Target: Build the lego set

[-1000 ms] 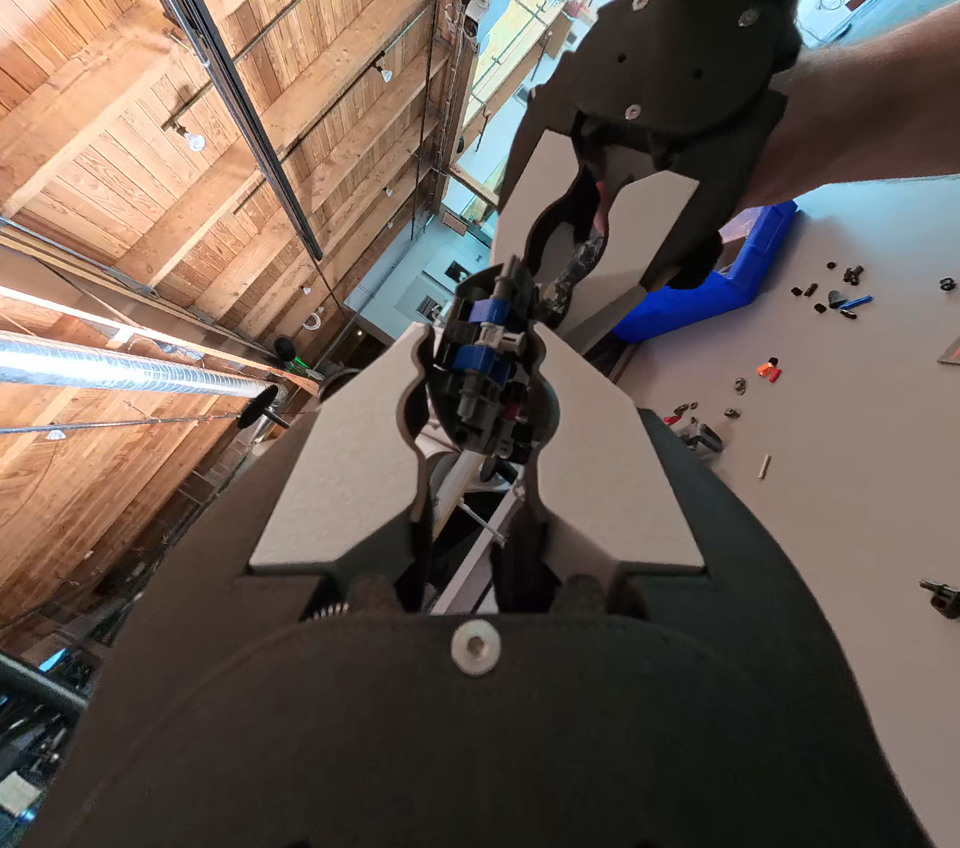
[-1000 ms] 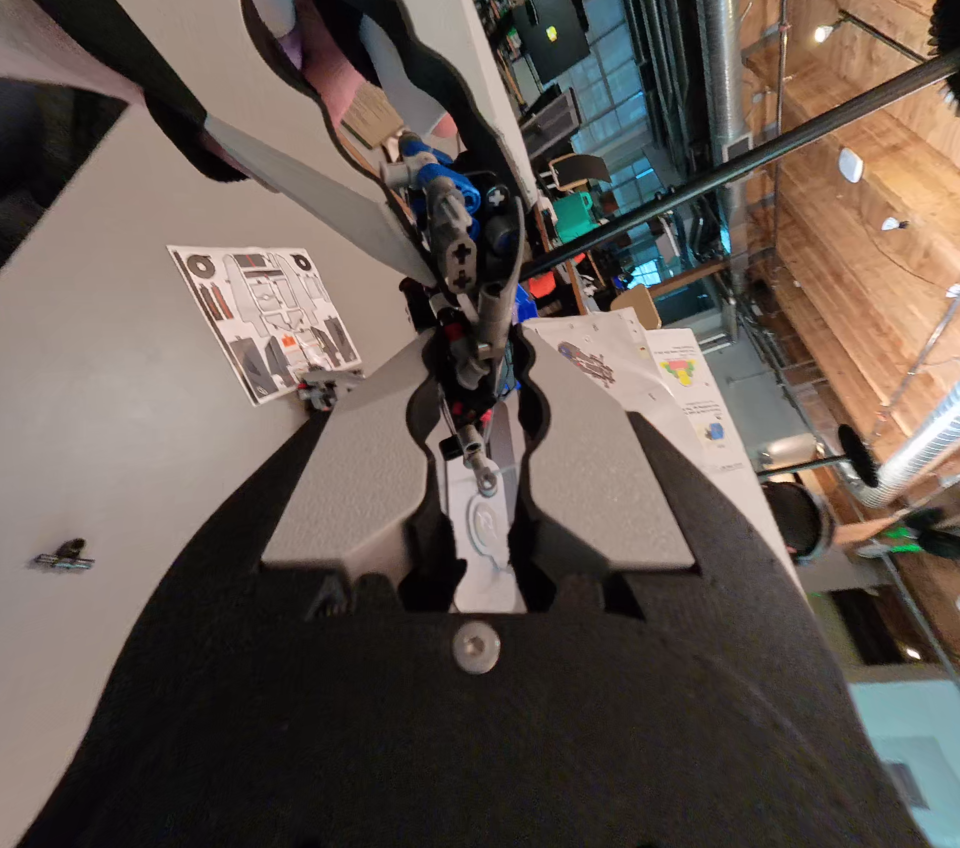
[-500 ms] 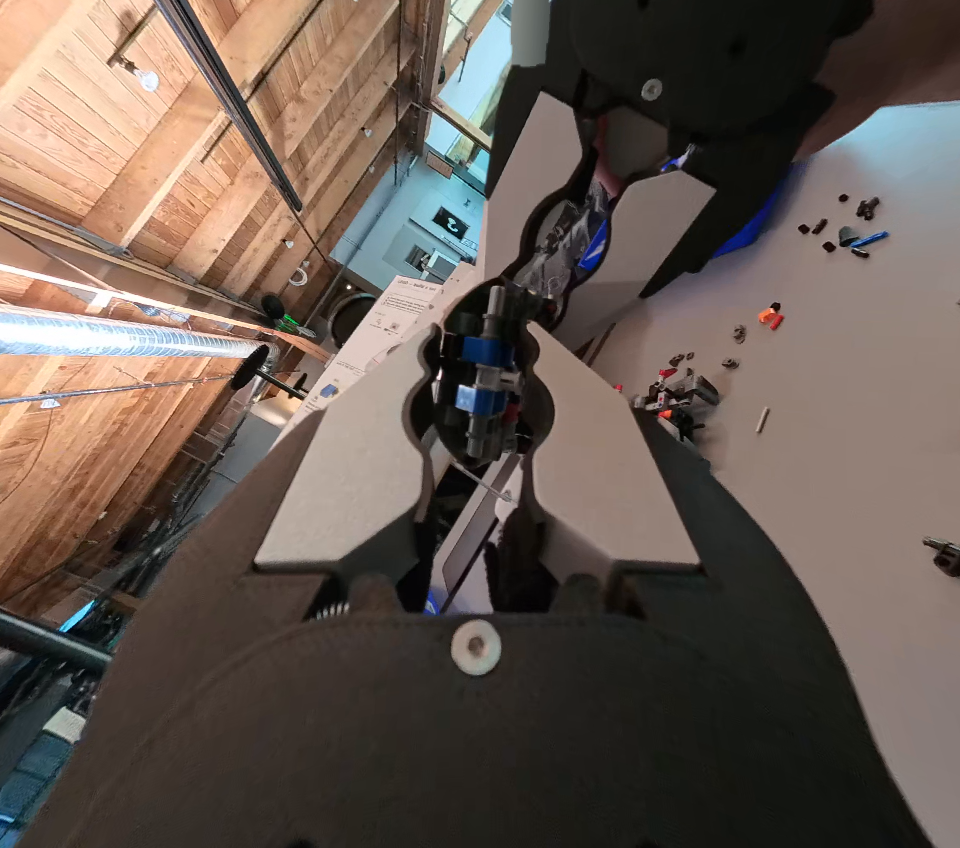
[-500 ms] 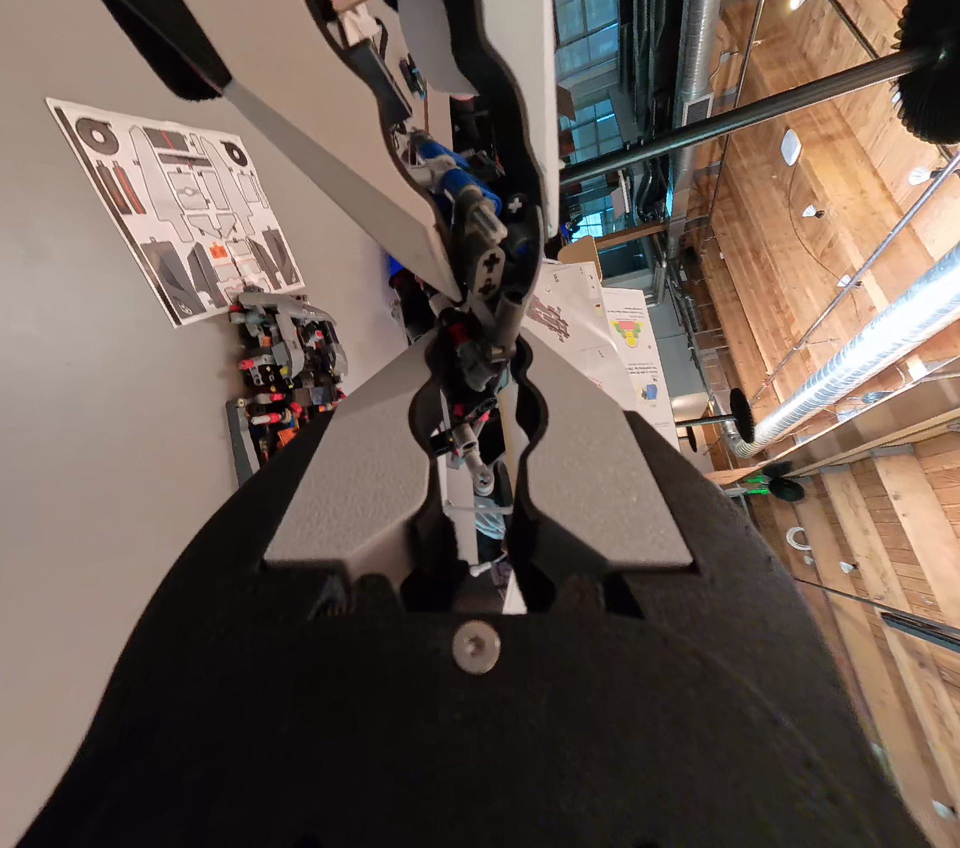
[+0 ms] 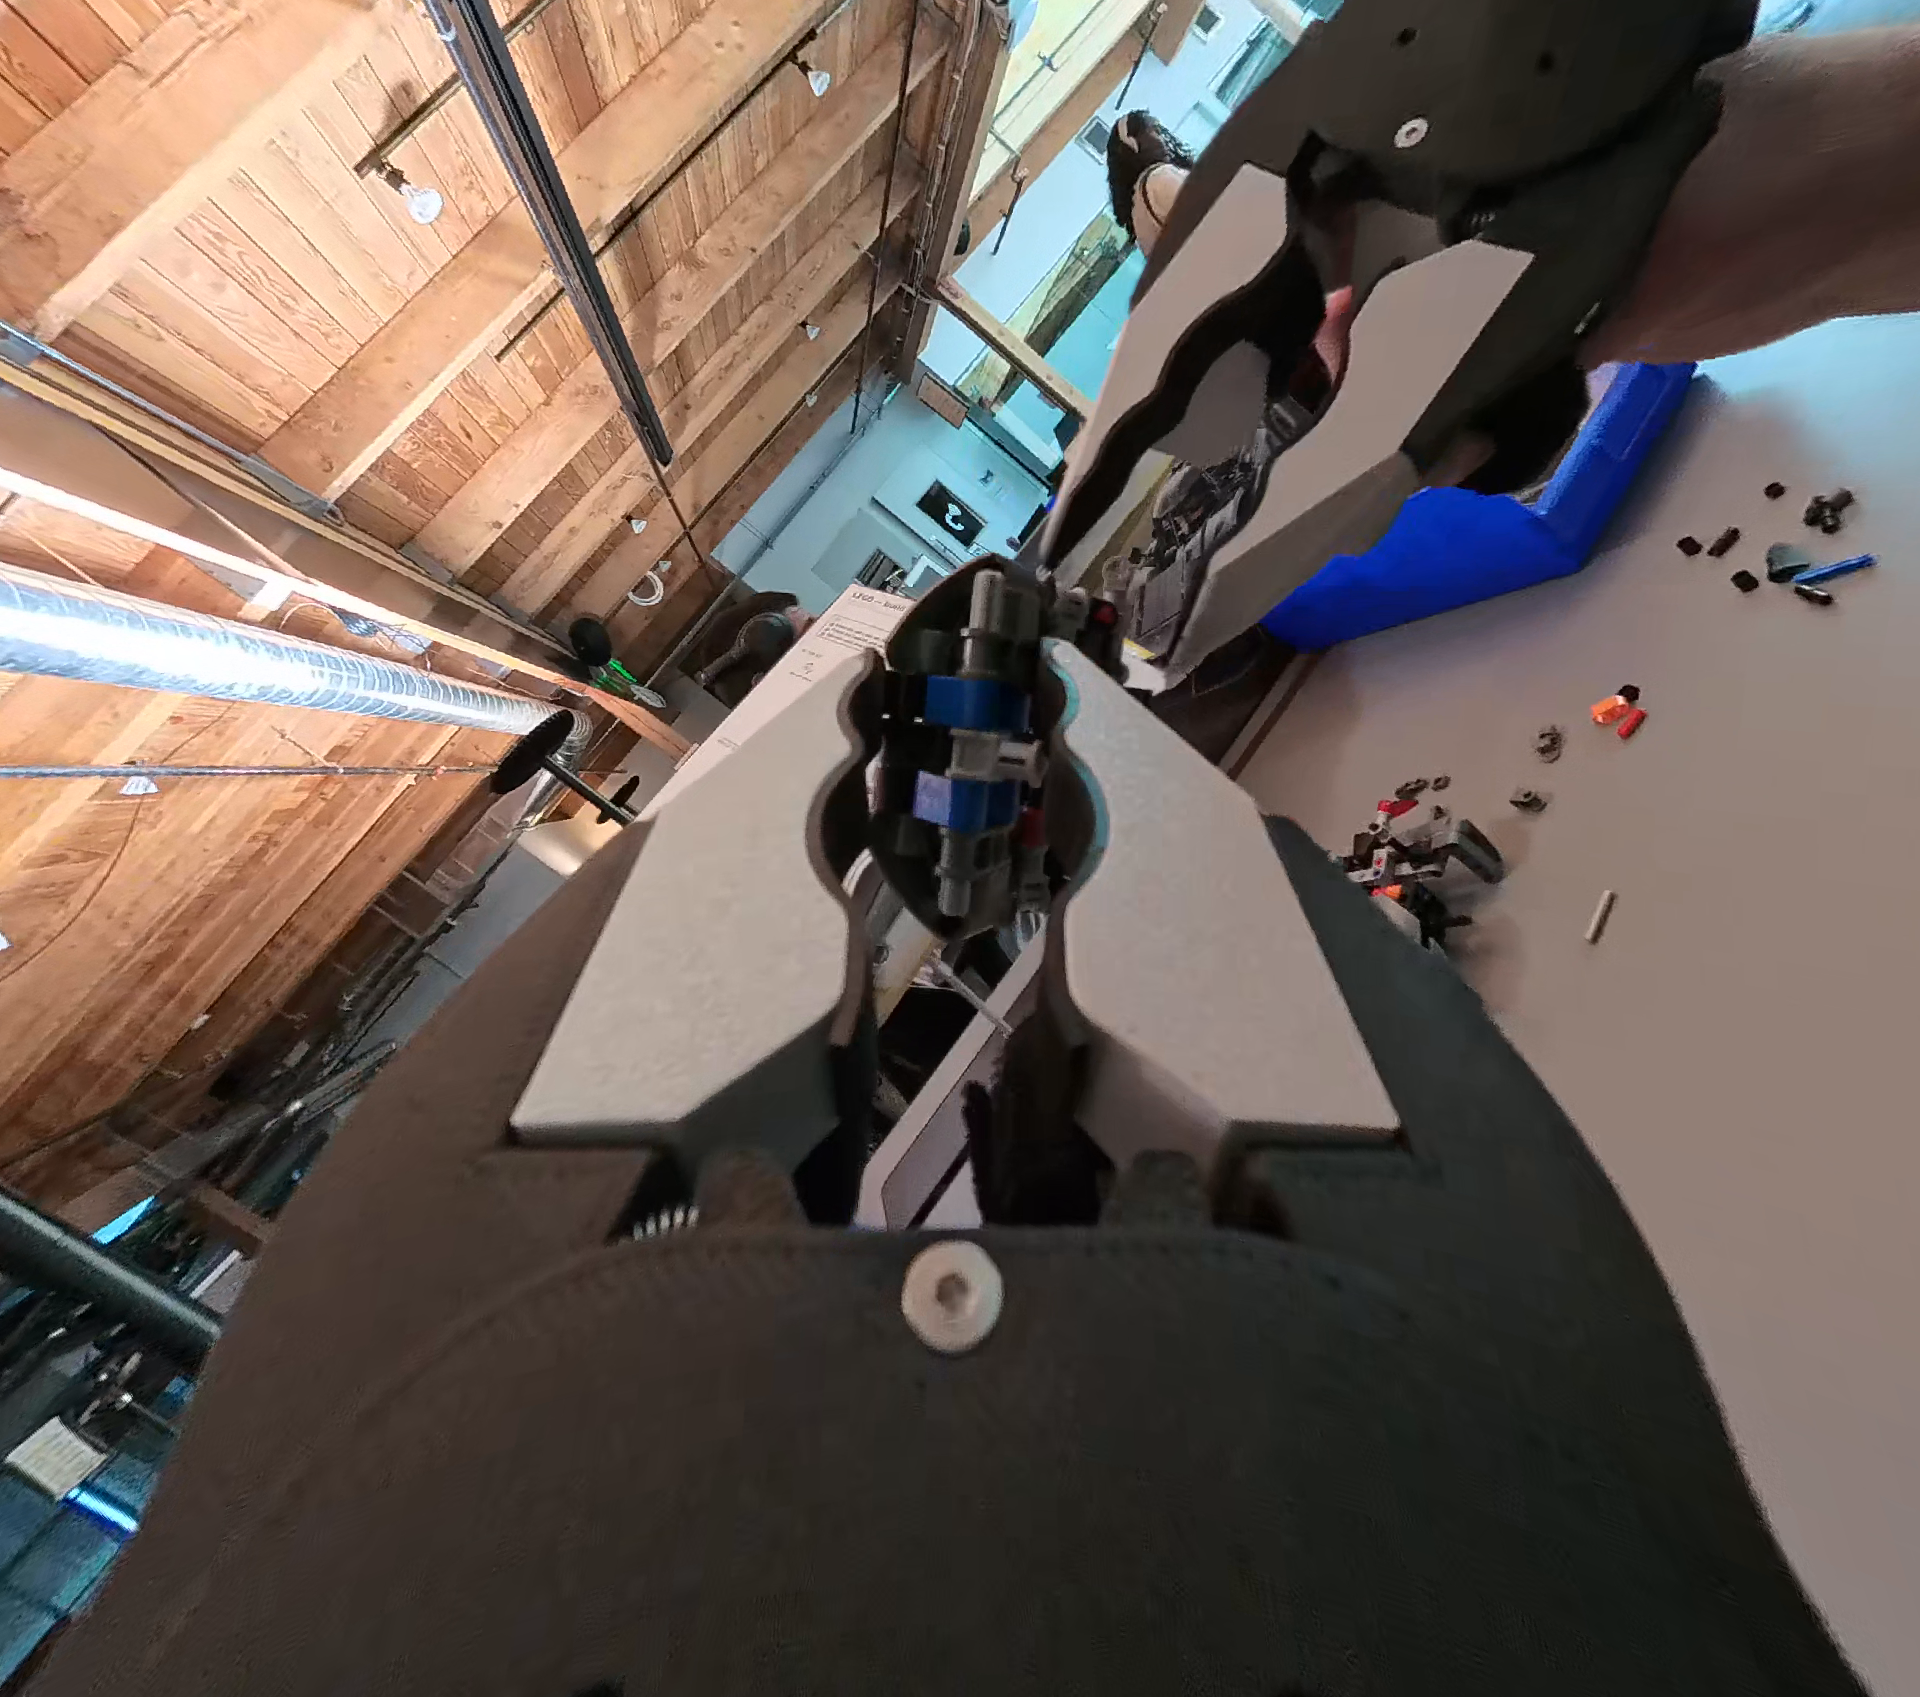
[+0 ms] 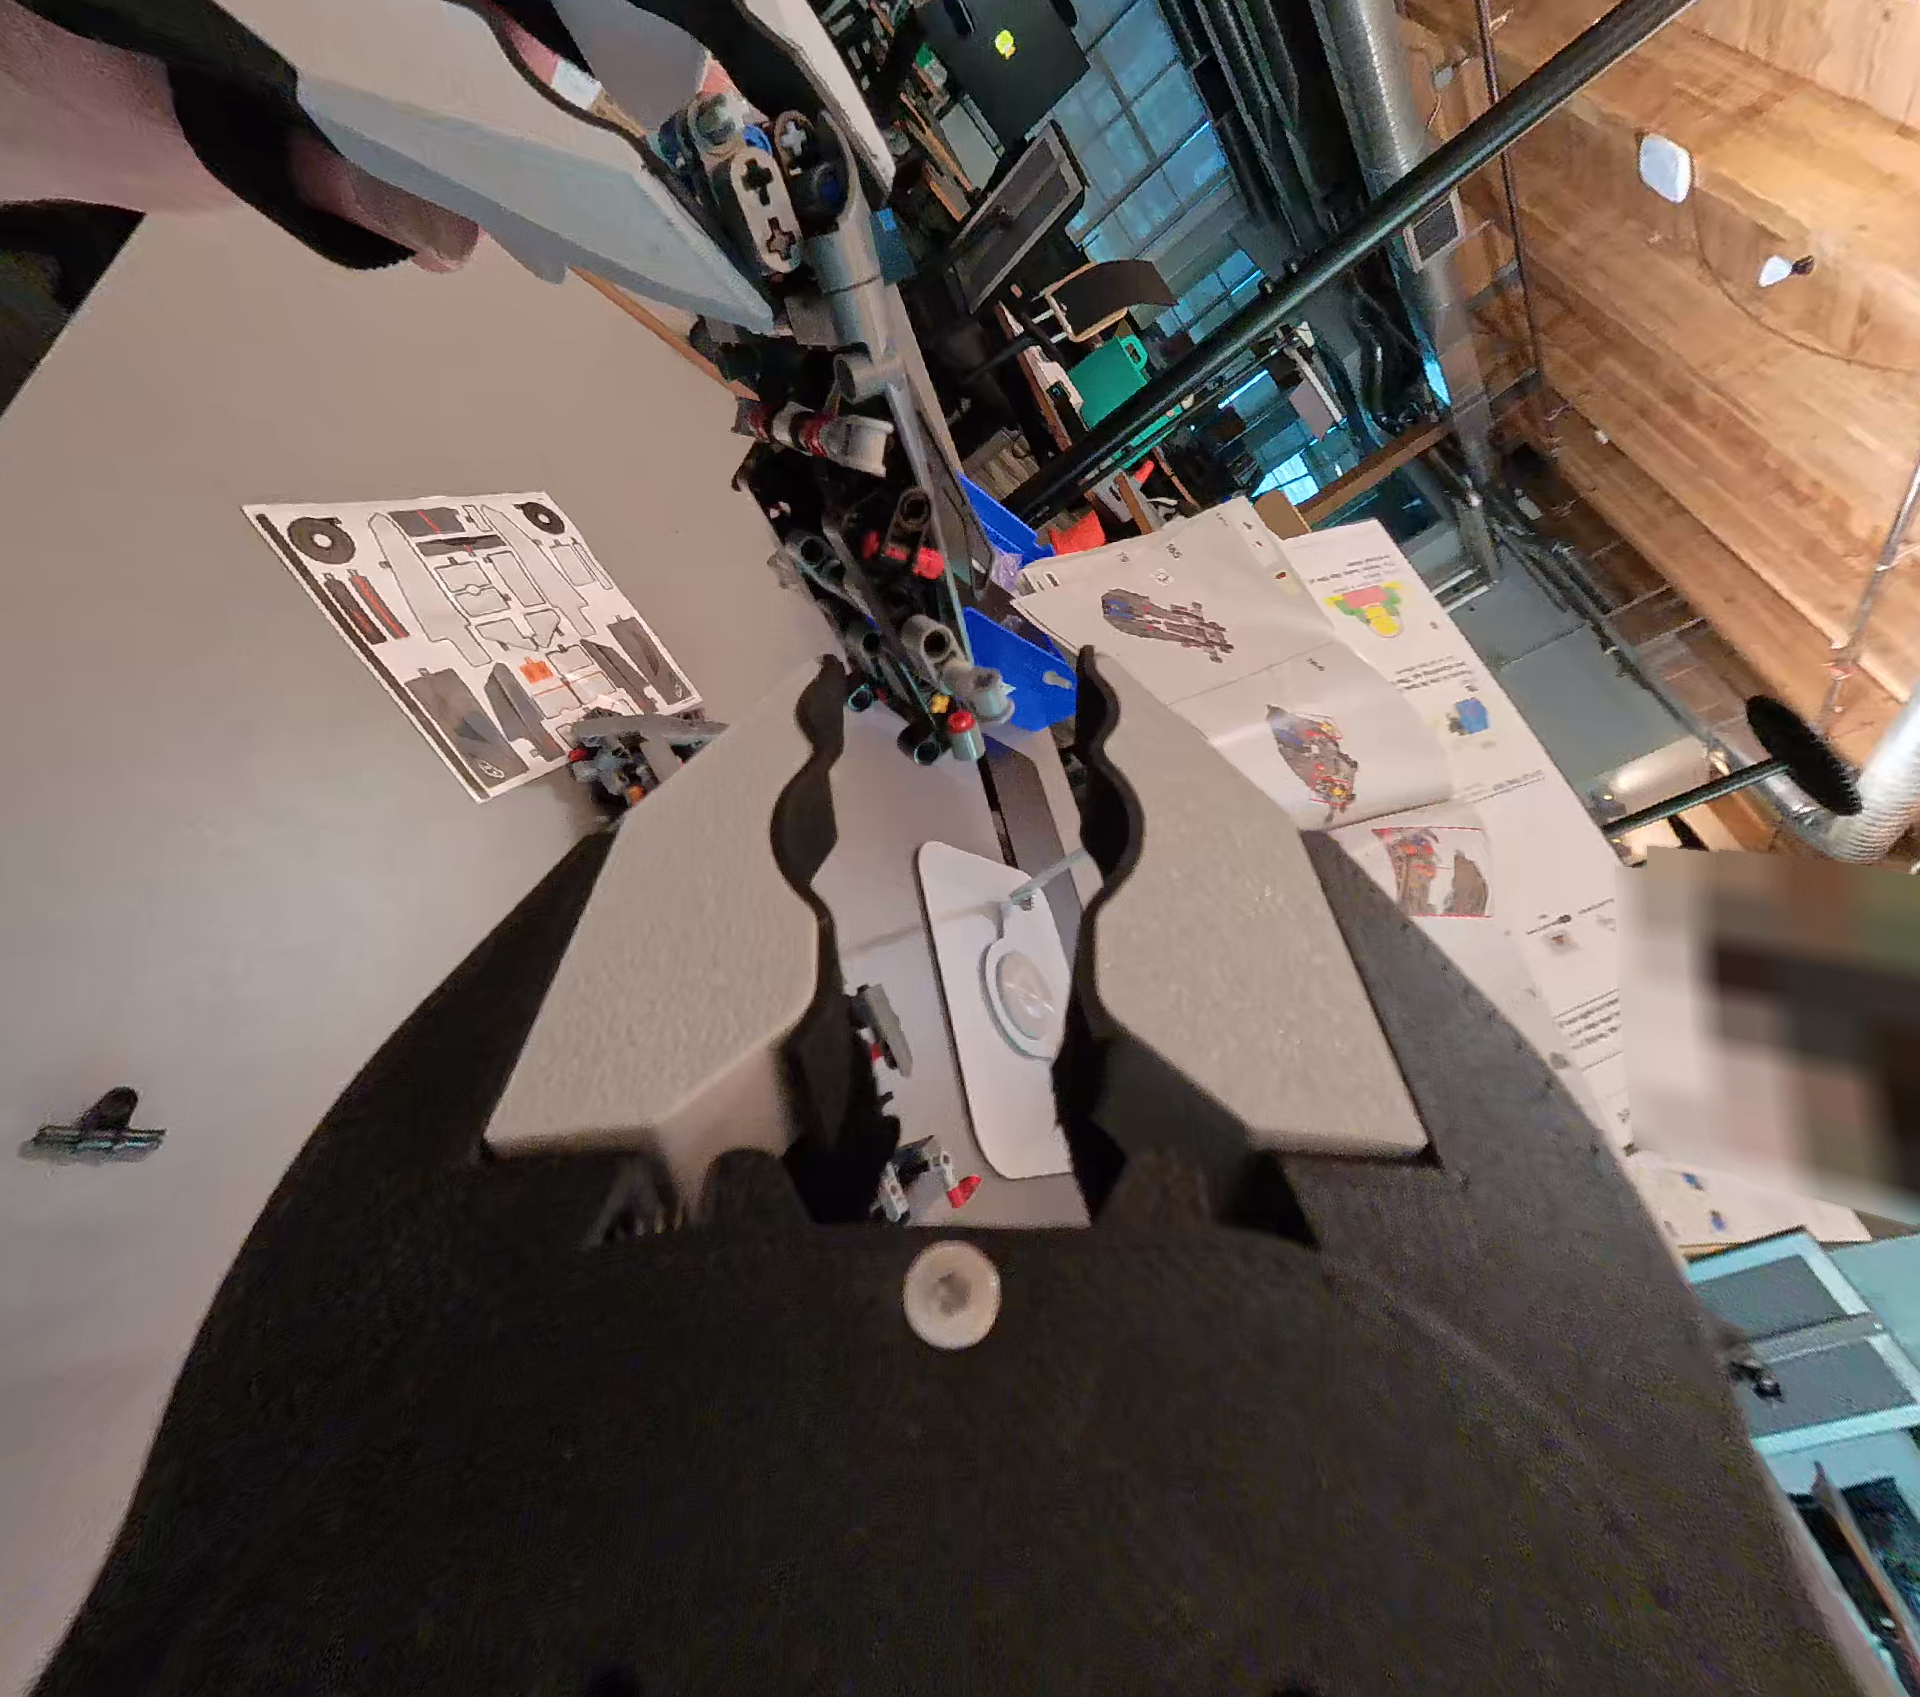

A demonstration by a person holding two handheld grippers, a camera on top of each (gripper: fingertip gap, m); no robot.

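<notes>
Released since the earlier frame, the model (image 6: pixel 883 525) hangs from the clamped left gripper (image 5: pixel 961 691); right gripper (image 6: pixel 951 712) gapes wide, empty.

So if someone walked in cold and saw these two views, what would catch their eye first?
Probably the lego assembly clamped in the left gripper, lifted against a wooden ceiling. Next, the right gripper, open and empty just short of it, above the sticker sheet on the table.
</notes>
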